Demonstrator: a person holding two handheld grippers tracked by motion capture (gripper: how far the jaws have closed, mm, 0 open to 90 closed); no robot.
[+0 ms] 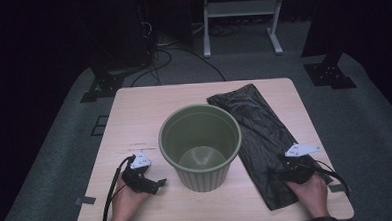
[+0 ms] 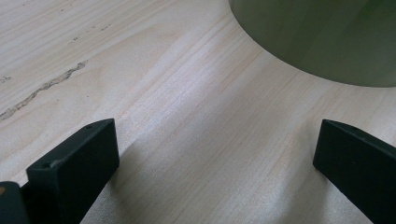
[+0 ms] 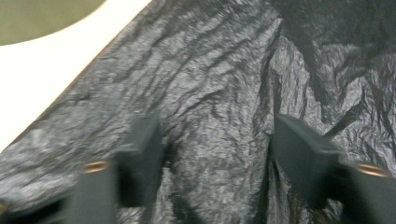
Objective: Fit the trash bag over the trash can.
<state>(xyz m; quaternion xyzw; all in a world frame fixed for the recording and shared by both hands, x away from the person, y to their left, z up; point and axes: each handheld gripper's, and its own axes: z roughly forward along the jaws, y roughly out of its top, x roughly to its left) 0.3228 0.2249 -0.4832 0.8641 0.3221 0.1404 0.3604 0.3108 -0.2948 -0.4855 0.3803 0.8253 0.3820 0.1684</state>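
No brand, label or legible writing on any item; faint dark marks on the table (image 1: 134, 113) left of the bucket are too small to read.

Left gripper (image 1: 154, 185): held in the left hand (image 1: 125, 201) at the near left of the table, just beside the base of the green bucket (image 1: 200, 145). In the left gripper view the jaws stand wide apart over bare wood, nothing between them; the bucket wall (image 2: 322, 37) curves across the upper right, apart from both jaws.

Right gripper (image 1: 282, 173): held in the right hand (image 1: 310, 193) at the near right, over the near end of the black plastic bag (image 1: 257, 133). In the right gripper view the jaws are spread well apart with crinkled bag surface (image 3: 215, 116) between and beneath them; frame is blurred, so contact with the bag cannot be confirmed. No fold is pinched.

Bucket: upright, centre of the table, empty inside. Bag: flat, lying diagonally from far centre to near right, its left edge just beside the bucket.
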